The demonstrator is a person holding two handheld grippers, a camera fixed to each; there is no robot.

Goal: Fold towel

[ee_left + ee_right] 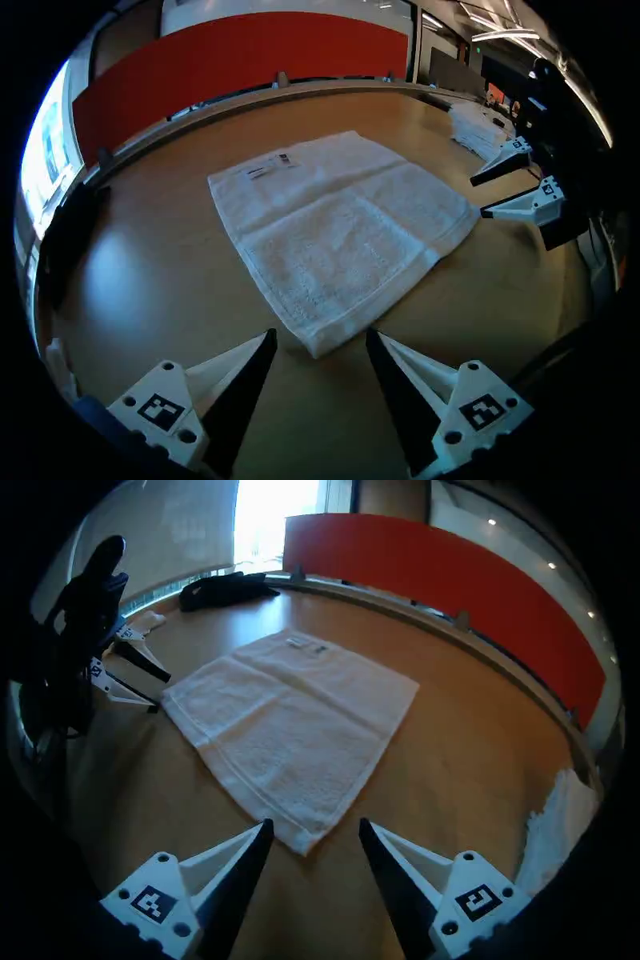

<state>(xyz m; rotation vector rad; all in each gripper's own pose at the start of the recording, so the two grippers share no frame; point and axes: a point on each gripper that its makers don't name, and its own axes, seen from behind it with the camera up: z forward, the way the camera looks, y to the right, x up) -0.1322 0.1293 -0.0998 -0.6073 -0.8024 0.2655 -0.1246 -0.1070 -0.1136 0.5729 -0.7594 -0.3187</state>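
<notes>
A white towel [340,228] lies flat on the wooden table [160,272], folded, with a label near its far edge. My left gripper [320,332] is open, and the towel's near corner reaches between its fingertips. At the towel's right corner my right gripper [478,198] hovers open. In the right gripper view the towel [292,720] spreads ahead, with its near corner just between the open fingers of the right gripper [314,822]. The left gripper [161,694] stands open at the towel's left corner there.
A red panel [240,56] runs behind the table's far edge. More white cloth [480,132] is piled at the far right, and it appears again as white cloth [556,832] by the table edge. A dark bag-like object [224,588] lies near the window.
</notes>
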